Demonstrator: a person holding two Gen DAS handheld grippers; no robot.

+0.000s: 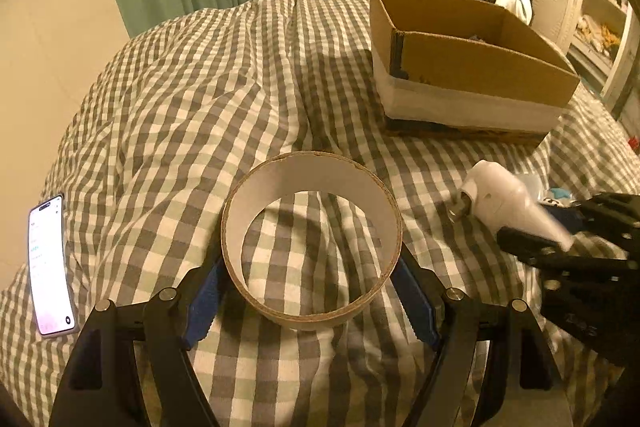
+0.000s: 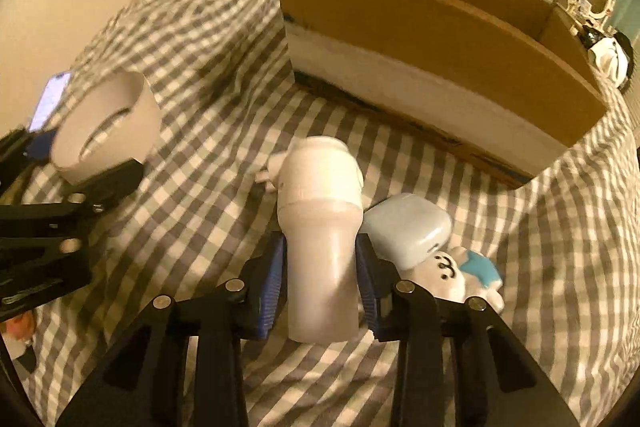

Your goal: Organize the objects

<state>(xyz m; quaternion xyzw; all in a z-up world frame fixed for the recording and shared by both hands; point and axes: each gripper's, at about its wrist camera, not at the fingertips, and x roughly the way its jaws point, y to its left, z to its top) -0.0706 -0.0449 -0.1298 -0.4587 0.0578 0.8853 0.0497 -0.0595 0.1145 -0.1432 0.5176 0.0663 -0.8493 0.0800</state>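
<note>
My left gripper [image 1: 312, 291] is shut on a wide cardboard tape ring [image 1: 311, 239], white inside, held above the checked bedcover; the ring also shows in the right wrist view [image 2: 106, 127]. My right gripper [image 2: 320, 267] is shut on a white plastic device with a tapered handle and a small nozzle [image 2: 320, 227]; it also shows in the left wrist view [image 1: 512, 203], held by the black right gripper [image 1: 568, 247]. An open cardboard box [image 1: 476, 67] [image 2: 440, 39] stands on the bed beyond both grippers.
A lit phone [image 1: 50, 267] lies on the bedcover at the left. A pale blue case [image 2: 412, 231] and a white-and-blue plush toy [image 2: 460, 275] lie just right of the right gripper. Green curtains, a wall and shelves stand behind the bed.
</note>
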